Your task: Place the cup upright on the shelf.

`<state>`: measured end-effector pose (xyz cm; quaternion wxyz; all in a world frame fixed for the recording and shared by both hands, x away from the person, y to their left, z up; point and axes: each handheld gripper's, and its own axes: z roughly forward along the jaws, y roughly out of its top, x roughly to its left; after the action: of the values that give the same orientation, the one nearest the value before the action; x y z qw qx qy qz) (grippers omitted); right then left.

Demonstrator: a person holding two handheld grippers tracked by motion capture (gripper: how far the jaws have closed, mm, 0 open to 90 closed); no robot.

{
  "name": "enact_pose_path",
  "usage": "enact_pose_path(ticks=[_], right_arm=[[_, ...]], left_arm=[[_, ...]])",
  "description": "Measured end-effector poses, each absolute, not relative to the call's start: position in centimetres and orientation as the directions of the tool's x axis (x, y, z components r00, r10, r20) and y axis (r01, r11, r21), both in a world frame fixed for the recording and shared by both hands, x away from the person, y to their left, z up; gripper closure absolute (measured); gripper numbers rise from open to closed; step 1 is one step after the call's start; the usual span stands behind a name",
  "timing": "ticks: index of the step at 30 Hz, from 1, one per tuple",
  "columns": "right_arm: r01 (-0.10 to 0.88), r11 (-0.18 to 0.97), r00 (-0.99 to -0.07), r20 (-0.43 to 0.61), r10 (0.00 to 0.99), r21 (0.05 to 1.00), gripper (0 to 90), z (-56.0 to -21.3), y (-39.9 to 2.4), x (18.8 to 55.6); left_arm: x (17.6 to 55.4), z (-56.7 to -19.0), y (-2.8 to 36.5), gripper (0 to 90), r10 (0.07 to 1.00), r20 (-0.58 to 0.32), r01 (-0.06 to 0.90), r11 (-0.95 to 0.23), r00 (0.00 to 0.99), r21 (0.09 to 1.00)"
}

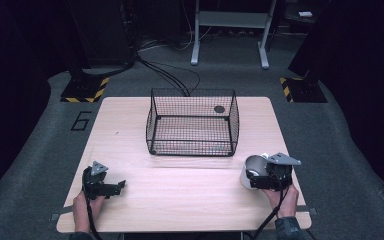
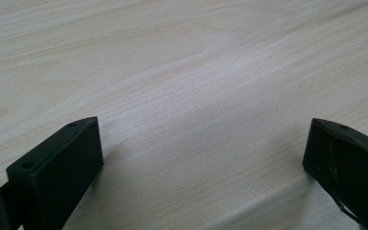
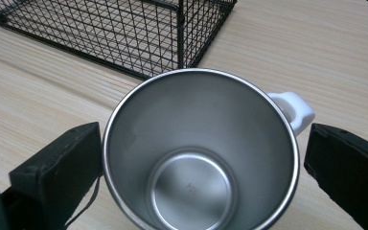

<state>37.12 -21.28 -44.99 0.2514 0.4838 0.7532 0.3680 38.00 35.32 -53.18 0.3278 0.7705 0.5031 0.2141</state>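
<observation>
Steel inside, white outside: the mug (image 1: 251,170) sits on the wooden table (image 1: 180,200) near the right edge, toward the front right corner, and the right gripper (image 1: 256,181) is right up against it. From the right gripper view you look straight down into the mug (image 3: 201,153), shiny brushed metal with a round bottom and a white handle (image 3: 294,110) poking out on the upper right. The jaws stand spread wide, one on each side of the mug. The left one looks like it's touching the rim or just beside it, the right one sits a bit apart from the wall, so it's around the mug but not squeezing it as far as I can tell.

Just behind the mug is a black wire basket (image 1: 192,122), sitting around the middle of the table toward the far edge. Its near right corner (image 3: 179,43) is close to the mug but not touching. There's a small dark round thing (image 1: 219,109) at the basket's far right, can't tell what it is.

Left gripper (image 1: 116,187) rests low near the front left corner, well apart from everything. In the left gripper view its jaws are spread wide over bare wood (image 2: 196,96), nothing between them. A hand (image 1: 286,199) holds the right tool from the front edge.
</observation>
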Motion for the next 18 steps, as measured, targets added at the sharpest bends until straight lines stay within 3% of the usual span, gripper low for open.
enact_pose_path(ticks=[18], right_arm=[[0.562, 0.267, -0.386, -0.038, 0.922, 0.782, 5.0, -45.78, -20.48, 37.63]], left_arm=[[37.99, -53.17, 35.32, 0.0, 0.915, 0.0, 0.635, -0.279, 0.402, 0.72]])
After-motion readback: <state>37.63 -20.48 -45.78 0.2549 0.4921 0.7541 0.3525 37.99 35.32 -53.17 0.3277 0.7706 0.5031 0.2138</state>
